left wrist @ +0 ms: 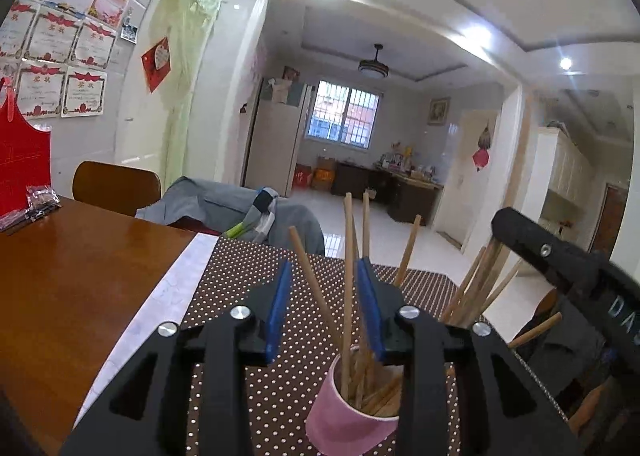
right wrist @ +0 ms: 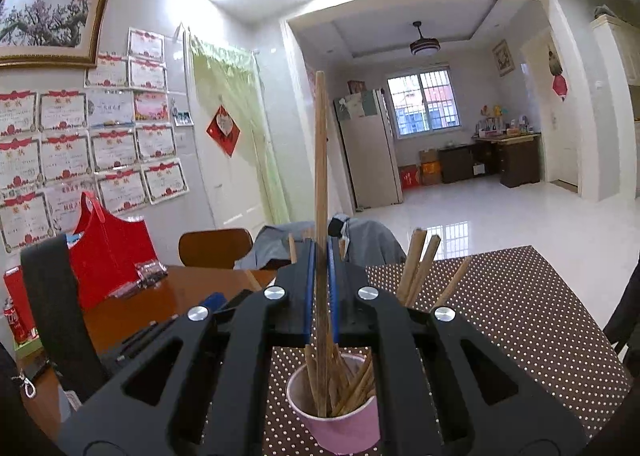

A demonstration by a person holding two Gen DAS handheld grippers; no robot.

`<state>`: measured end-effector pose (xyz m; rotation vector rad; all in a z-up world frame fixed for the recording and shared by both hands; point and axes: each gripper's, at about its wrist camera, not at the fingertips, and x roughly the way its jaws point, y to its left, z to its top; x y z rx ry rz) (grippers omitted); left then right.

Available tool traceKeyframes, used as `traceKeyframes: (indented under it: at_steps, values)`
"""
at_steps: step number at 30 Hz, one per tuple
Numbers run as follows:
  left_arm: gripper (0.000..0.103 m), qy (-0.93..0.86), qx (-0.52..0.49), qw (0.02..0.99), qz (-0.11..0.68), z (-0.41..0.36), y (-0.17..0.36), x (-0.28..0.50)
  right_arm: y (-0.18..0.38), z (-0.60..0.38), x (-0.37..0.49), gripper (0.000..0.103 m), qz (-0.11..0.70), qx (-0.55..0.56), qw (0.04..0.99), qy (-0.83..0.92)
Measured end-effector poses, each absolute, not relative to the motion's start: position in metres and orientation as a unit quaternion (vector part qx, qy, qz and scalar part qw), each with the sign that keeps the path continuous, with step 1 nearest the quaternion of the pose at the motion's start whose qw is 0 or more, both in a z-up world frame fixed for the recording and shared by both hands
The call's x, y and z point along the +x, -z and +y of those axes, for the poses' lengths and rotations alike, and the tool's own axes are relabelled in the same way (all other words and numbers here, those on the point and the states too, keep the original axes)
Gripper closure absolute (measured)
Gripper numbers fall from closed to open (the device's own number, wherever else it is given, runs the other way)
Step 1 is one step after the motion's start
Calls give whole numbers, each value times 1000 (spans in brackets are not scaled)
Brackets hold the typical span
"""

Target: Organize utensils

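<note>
Pink and paper-thin, the cup (left wrist: 352,412) sits just below your left gripper (left wrist: 325,288) on the brown dotted placemat (left wrist: 248,280), bristling with wooden chopsticks (left wrist: 349,280). Your left jaws stand partly apart: sticks rise between the blue pads (left wrist: 280,296), yet neither pad presses on them. Your right gripper (right wrist: 320,252) is clamped on a single chopstick (right wrist: 320,160), which stands nearly upright with its lower end down in the same cup (right wrist: 340,416). More loose sticks (right wrist: 418,264) lean out beyond the right fingers. Along the placemat's left edge runs the bare wooden table (left wrist: 72,268), with a red bag (right wrist: 108,248) near the wall and a jacket-draped chair (left wrist: 224,204) behind.
</note>
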<state>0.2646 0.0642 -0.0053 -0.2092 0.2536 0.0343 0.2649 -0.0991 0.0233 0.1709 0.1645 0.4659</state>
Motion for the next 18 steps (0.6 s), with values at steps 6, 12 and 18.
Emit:
traceKeyframes:
  at_steps: [6,12,18]
  values:
    - [62,-7,-112,985,135,71,-2,261,-17,-101,267,96,110,81,965,-224]
    - [61,-10,-115,985,131,73,-9,256,-13,-94,258,96,108,53,972,-204]
    - [60,-9,-114,984,137,75,-15,253,-13,-81,256,96,112,23,975,-190]
